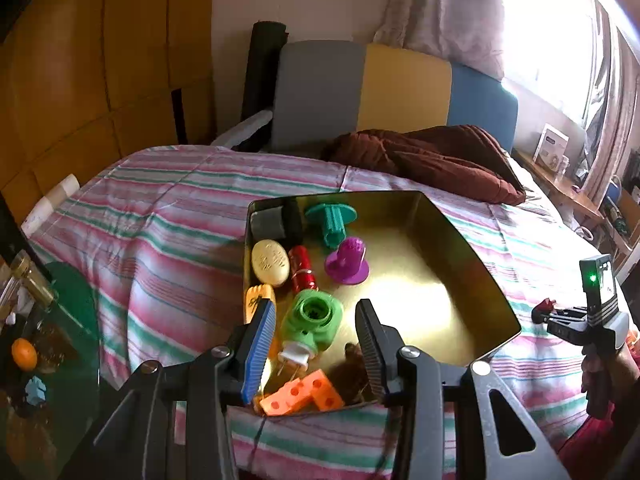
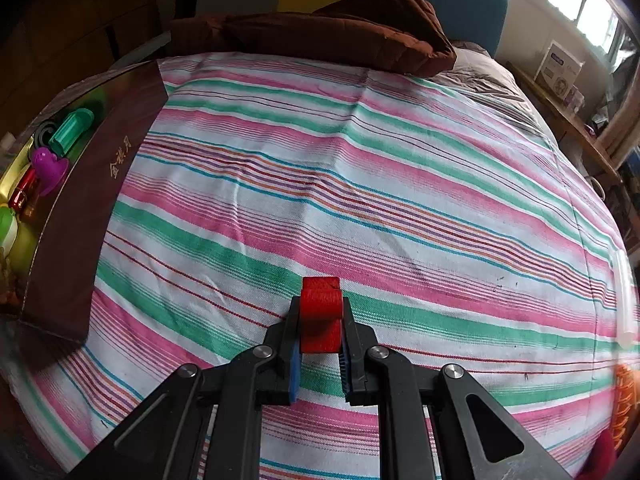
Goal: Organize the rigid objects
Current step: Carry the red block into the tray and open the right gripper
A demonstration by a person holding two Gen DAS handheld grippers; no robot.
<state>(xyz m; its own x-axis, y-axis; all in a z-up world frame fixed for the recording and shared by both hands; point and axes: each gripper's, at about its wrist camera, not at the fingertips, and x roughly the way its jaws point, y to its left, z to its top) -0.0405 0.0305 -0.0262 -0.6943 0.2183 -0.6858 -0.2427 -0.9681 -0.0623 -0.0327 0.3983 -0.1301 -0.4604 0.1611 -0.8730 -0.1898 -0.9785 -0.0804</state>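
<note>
With right gripper [image 2: 320, 320] clamped on red block [image 2: 320, 312] over the bed [image 2: 360, 184], carry across to tin [image 1: 460, 240], clearing its rim, left gripper [image 1: 316, 344] empty, part-open.

Striped bed [image 2: 360, 184] carries gold tin [image 1: 460, 248], brown cushion [image 2: 340, 36].

A home bedroom: striped bedspread [image 2: 360, 184], padded headboard [image 1: 400, 88], brown pillow [image 1: 432, 160], curtained window [image 1: 460, 8].

orange object [image 2: 625, 400] at the right wrist view's right edge, cut off, blurred, unidentifiable
</note>
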